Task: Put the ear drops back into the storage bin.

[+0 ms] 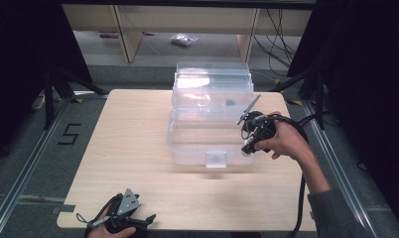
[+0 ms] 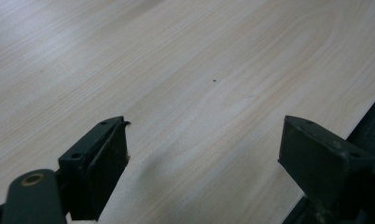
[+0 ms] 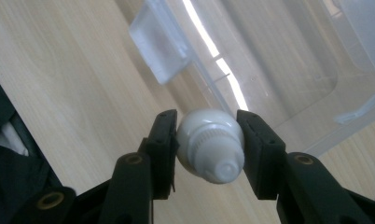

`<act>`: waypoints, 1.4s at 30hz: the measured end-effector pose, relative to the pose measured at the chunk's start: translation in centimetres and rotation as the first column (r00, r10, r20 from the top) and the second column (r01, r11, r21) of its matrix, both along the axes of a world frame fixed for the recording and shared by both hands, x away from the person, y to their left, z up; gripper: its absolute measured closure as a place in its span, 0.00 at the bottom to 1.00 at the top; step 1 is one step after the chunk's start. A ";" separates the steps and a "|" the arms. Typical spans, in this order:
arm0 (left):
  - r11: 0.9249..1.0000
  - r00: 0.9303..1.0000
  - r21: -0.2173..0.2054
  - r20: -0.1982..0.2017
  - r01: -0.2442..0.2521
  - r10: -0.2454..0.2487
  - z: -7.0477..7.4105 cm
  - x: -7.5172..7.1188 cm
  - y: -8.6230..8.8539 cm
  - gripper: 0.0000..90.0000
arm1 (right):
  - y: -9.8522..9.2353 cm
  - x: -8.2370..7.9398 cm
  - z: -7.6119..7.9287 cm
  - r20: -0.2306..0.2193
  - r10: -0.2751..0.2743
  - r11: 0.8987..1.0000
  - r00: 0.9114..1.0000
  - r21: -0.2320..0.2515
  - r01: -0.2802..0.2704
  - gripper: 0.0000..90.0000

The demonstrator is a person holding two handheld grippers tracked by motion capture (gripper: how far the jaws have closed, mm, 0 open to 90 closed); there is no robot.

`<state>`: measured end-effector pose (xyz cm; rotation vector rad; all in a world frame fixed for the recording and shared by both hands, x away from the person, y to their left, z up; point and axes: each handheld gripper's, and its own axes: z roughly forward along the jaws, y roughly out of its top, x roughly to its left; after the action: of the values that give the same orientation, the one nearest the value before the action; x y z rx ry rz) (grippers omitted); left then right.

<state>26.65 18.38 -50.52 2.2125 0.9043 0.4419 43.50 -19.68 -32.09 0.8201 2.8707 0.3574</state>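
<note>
A clear plastic box (image 1: 210,121) with its lid swung open stands at the middle and back of the wooden table (image 1: 123,148). My right gripper (image 1: 247,148) hovers at the box's front right corner, shut on a small white bulb-shaped object (image 3: 211,144) with a ribbed neck; its jaws press both sides of it. Beyond it in the right gripper view lie the box's clear rim and latch tab (image 3: 160,46). My left gripper (image 1: 147,219) rests at the table's front edge, left of centre, with its jaws wide apart over bare wood (image 2: 199,93) and nothing between them.
The clear latch tab (image 1: 216,159) sticks out from the box's front wall. A black cable (image 1: 301,198) trails from the right gripper along the person's forearm. Black tripod legs (image 1: 56,89) stand on the floor at both sides, and a small bag (image 1: 183,39) lies beyond the table.
</note>
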 end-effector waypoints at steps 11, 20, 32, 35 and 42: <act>1.000 1.000 0.004 -0.001 0.001 -0.001 0.0 0.0 0.0 0.17 | -0.4 2.4 -0.2 -0.013 -0.054 0.998 0.998 -0.014 0.054 0.67; 1.000 1.000 0.004 -0.001 0.003 -0.003 0.0 0.0 0.0 0.17 | -0.9 4.7 -1.0 -0.027 -0.102 0.995 0.994 -0.020 0.102 0.67; 1.000 1.000 -0.020 -0.005 0.002 -0.002 0.0 -0.1 -0.1 0.17 | -1.0 7.4 -3.4 -0.068 -0.181 0.983 0.981 -0.054 0.177 0.67; 1.000 1.000 -0.001 -0.004 0.005 -0.005 0.0 0.0 0.0 0.17 | -1.1 8.0 -4.3 -0.083 -0.184 0.982 0.979 -0.062 0.179 0.67; 1.000 1.000 -0.006 -0.002 0.002 -0.002 0.0 -0.1 0.0 0.17 | -0.9 8.8 -5.6 -0.102 -0.215 0.975 0.971 -0.085 0.207 0.67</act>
<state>26.55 18.34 -50.50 2.2090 0.9029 0.4353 52.27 -20.60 -37.68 1.1529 2.8370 0.1857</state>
